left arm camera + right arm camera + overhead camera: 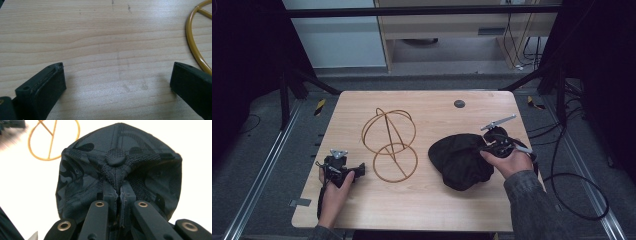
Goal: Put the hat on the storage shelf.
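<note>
Two grippers on the table, and the right gripper (492,144) has the work: its jaws are pinched tight together on a fold of the dark cap (462,160), biting just below the crown button (115,157) as seen in the right gripper view, no gap left betw. them. Cap sits directly ahead of that gripper, bunched on the wood, crown twd the jaws and the rest of it spreading away fwd and down. Beyond the cap, further out along the same line, stands the gold wire stand (390,145), a ring base w/ an upright hoop, well apart from the cap, nothing on it yet. That's the relation to watch, I'd say: stand lies out past the cap from the right gripper, so a carry goes straight across, and the hoop's tall axis means the cap prob. needs lifting over the top, not sliding in. Left gripper (343,171) rests low on the table, jaws spread wide, holding nothing, bare wood betw. them; the stand's gold ring (197,47) curves in just beside its one jaw, near but not touching. Left is closer to the stand, right owns the cap.
</note>
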`<state>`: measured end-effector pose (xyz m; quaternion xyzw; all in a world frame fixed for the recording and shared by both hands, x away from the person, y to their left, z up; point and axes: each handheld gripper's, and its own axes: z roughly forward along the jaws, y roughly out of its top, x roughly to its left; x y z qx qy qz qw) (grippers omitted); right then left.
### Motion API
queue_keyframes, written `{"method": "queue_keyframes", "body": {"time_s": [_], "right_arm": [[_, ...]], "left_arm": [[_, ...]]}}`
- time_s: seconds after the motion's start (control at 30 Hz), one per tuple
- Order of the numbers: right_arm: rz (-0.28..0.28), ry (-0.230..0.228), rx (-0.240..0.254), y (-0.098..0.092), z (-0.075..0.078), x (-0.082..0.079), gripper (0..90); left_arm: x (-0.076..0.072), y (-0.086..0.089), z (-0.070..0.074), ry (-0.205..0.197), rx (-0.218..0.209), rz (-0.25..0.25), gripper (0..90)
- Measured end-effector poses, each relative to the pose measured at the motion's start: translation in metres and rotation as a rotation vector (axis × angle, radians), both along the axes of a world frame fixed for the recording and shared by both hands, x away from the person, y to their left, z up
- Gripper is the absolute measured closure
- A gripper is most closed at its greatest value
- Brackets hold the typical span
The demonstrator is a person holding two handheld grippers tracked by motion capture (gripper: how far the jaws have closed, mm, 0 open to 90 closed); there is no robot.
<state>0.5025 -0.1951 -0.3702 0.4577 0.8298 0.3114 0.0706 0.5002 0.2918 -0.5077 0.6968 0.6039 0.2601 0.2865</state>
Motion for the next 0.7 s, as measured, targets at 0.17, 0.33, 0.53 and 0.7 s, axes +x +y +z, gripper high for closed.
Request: {"method": "queue_keyframes", "body": {"time_s": [0.17, 0.33, 0.53, 0.7], "right_arm": [[-0.001, -0.015, 0.0, 0.001, 0.015, 0.004, 86.8], [-0.006, -0.04, 0.008, 0.002, 0.035, 0.007, 86.8], [0.0, -0.053, -0.009, 0.003, 0.05, 0.012, 86.8], [-0.012, -0.069, -0.011, 0.0, 0.066, 0.013, 86.8]], "left_arm": [[0.0, 0.0, 0.0, 0.0, 0.001, -0.001, 0.0], [0.0, 0.0, 0.0, 0.0, 0.0, -0.001, 0.0], [0.0, 0.0, 0.0, 0.0, 0.001, -0.001, 0.0], [0.0, 0.0, 0.0, -0.001, -0.001, -0.003, 0.0]]}}
